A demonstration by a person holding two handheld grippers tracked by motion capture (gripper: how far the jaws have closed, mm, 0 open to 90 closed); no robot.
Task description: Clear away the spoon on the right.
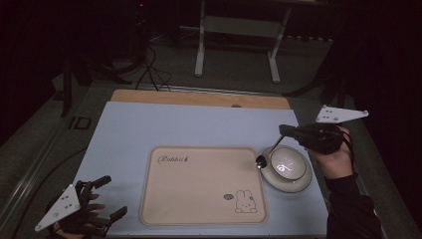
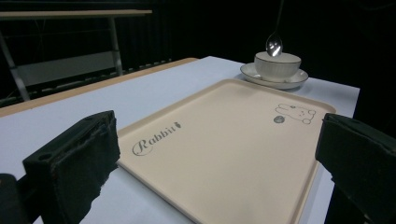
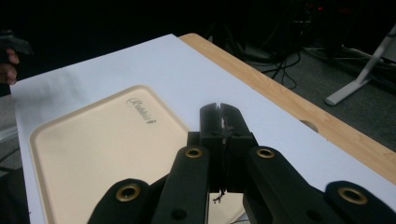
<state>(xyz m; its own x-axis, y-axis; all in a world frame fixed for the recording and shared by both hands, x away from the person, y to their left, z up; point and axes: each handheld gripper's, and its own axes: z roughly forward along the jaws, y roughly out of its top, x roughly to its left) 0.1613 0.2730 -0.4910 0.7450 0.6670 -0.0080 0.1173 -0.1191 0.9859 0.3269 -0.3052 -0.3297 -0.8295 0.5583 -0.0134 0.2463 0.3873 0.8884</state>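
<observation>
My right gripper is shut on the handle of a metal spoon, which hangs bowl down in the air by the left side of a white cup. The cup stands on a saucer. In the left gripper view the spoon hovers just above the cup. In the right gripper view the jaws are pressed together and hide the spoon. My left gripper stands open and empty at the near left corner, its pads wide apart and facing the beige rabbit tray.
The beige tray lies empty in the middle of a pale blue mat. A wooden table edge runs along the back. Beyond it are cables and a white table frame on the floor.
</observation>
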